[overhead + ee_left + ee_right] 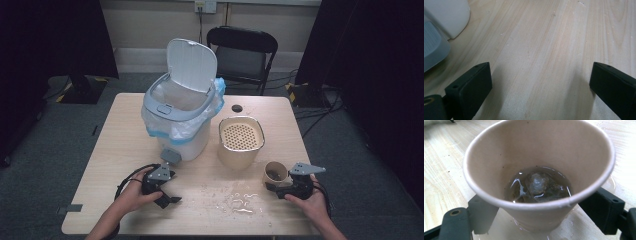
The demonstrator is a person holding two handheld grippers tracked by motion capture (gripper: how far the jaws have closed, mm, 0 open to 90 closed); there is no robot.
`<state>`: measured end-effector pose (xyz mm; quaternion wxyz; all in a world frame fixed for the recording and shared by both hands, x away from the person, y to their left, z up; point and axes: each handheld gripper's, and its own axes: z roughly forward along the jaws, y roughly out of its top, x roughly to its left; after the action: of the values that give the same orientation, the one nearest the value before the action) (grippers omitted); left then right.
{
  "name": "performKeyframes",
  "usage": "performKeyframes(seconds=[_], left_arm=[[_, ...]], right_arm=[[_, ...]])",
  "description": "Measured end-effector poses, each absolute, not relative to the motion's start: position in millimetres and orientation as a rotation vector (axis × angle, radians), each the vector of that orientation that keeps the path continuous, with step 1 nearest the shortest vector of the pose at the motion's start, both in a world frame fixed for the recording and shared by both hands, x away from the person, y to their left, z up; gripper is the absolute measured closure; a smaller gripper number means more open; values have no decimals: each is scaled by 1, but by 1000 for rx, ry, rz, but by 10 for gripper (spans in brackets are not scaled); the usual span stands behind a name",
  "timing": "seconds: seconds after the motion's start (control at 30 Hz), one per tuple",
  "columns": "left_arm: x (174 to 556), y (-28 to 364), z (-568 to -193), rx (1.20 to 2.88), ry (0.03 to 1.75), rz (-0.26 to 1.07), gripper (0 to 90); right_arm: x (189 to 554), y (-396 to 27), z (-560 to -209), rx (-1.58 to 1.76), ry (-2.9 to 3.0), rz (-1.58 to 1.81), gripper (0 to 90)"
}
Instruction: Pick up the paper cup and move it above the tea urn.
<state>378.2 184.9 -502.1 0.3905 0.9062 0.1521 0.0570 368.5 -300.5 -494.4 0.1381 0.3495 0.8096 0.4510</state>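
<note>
Right gripper (276, 188) astride paper cup (275, 173), level

Open tabletop (210, 200) between my grippers, passable; wet spill (239, 202) there. Ahead, bin (181, 112) and strainer tub (241, 140) block; narrow gap between.

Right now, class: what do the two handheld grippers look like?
Both the left gripper and the right gripper are black, each topped with a grey three-cornered plate and trailing a black cable. Their jaws are blocky black pads with small screw holes. No sleeves are visible.
</note>
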Motion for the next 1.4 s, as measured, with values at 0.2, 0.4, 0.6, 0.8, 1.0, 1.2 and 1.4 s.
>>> performKeyframes(seconds=[0.2,0.4,0.6,0.8,1.0,1.2,1.4], left_arm=[[378,185,-502,2302,385,145,36],[378,185,-502,2299,387,144,36],[378,185,-502,2301,387,144,36],[378,185,-502,2303,386,143,34],[378,185,-502,2306,386,143,32],[378,185,-502,2306,385,143,31],[378,185,-502,2304,385,143,29]], right_arm=[[368,-300,-495,999,2329,1314,191],[370,-297,-495,990,2332,1318,206],[372,-295,-495,976,2328,1322,211],[372,-294,-495,962,2332,1328,244],[372,-294,-495,958,2325,1339,273],[371,-295,-494,958,2315,1320,290],[372,-298,-487,953,2314,1277,302]])
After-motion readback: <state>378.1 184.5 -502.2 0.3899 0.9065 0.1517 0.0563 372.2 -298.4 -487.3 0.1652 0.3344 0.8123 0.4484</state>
